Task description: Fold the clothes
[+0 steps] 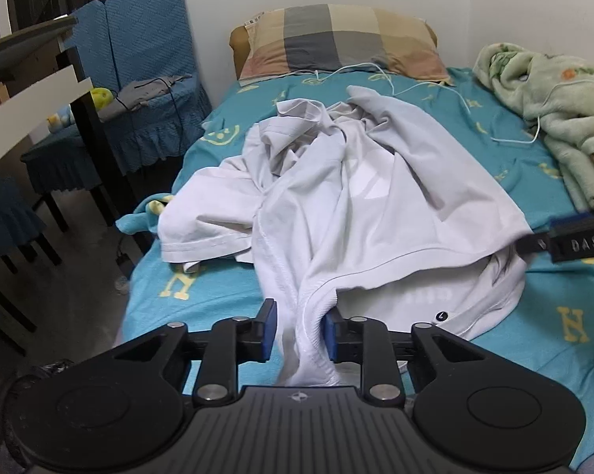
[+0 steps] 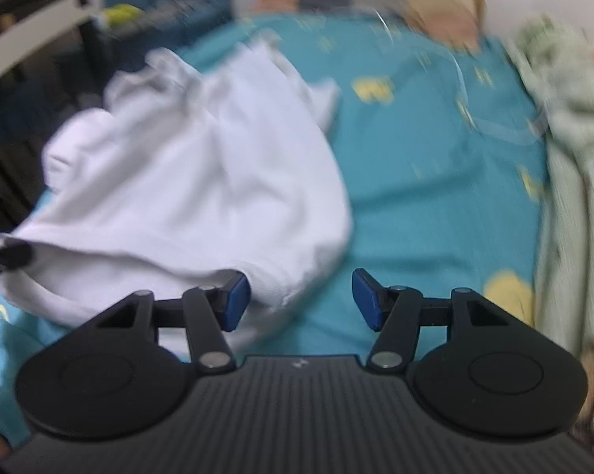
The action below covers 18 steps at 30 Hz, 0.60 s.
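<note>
A crumpled white T-shirt (image 1: 336,205) lies on a bed with a turquoise sheet (image 1: 435,102). My left gripper (image 1: 298,333) is at the shirt's near edge, its blue pads (image 1: 268,330) closed on a bunched fold of the white fabric. In the right wrist view, which is motion-blurred, the shirt (image 2: 202,181) lies to the left and my right gripper (image 2: 300,300) is open, its left pad (image 2: 235,302) at the shirt's near hem. The right gripper's tip also shows at the right edge of the left wrist view (image 1: 573,243), beside the shirt's right hem.
A checked pillow (image 1: 344,41) lies at the head of the bed against the wall. A pale green blanket (image 1: 561,118) is heaped along the right side. A white cable (image 1: 454,94) crosses the sheet. Blue-covered chairs (image 1: 139,79) and a dark table frame (image 1: 87,118) stand left of the bed.
</note>
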### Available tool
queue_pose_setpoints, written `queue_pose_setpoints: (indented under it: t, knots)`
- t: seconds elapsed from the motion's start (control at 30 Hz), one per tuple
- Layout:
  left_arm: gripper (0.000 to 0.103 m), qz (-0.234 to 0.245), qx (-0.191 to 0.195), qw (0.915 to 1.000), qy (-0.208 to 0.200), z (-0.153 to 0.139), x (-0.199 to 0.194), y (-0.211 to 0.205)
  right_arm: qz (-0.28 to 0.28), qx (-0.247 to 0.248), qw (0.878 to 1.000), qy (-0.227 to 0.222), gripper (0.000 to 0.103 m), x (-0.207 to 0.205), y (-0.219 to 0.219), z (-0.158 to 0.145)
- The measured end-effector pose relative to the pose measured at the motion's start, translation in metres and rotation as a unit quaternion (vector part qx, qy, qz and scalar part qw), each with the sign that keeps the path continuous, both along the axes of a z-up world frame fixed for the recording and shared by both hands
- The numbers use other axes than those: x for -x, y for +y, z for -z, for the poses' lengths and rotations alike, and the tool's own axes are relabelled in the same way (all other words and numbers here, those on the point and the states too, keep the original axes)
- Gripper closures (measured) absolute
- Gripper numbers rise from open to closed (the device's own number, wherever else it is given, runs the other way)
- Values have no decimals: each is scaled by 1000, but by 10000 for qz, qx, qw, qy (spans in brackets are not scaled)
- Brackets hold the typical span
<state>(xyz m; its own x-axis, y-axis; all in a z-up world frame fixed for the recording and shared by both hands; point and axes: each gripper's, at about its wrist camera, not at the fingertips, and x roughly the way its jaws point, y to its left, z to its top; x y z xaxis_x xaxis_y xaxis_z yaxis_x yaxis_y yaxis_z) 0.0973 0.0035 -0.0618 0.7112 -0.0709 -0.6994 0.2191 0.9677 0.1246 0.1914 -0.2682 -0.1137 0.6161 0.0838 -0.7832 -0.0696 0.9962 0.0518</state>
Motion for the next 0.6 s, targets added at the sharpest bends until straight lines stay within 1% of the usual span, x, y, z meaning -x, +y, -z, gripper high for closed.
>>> queue_pose_setpoints:
  t: [0.03, 0.1, 0.2, 0.27, 0.37, 0.4, 0.43, 0.47, 0.5, 0.6]
  knots:
    - [69, 39, -19, 10000, -42, -2, 3, 0, 120, -31, 9998, 131, 44, 2, -5, 4]
    - [66, 165, -127, 9997, -163, -5, 11, -3, 236, -30, 9992, 316, 44, 7, -10, 11]
    - [66, 435, -378, 9977, -353, -7, 20, -12, 218, 87, 9989, 414, 44, 13, -6, 16]
    - [65, 632, -500, 9959, -407, -3, 22, -20, 152, 117, 9994, 274, 44, 16, -1, 13]
    - [64, 733, -709, 9944, -287, 8, 18, -28, 169, 109, 9998, 29, 44, 14, 2, 6]
    - [72, 768, -735, 9941, -216, 12, 15, -29, 185, 131, 9997, -32, 44, 13, 2, 5]
    - [91, 804, -761, 9938, -145, 16, 12, -30, 204, 151, 9996, -89, 45, 11, 2, 4]
    - [100, 811, -766, 9937, -79, 18, 10, -30, 237, 163, 9995, -127, 45, 9, 2, 5]
    - [100, 774, -719, 9944, -84, 18, 9, -29, 272, 174, 9993, -164, 45, 7, 2, 5]
    - [100, 638, -430, 9961, -426, 5, 16, -21, 402, 321, 9985, -211, 47, 5, 2, 10]
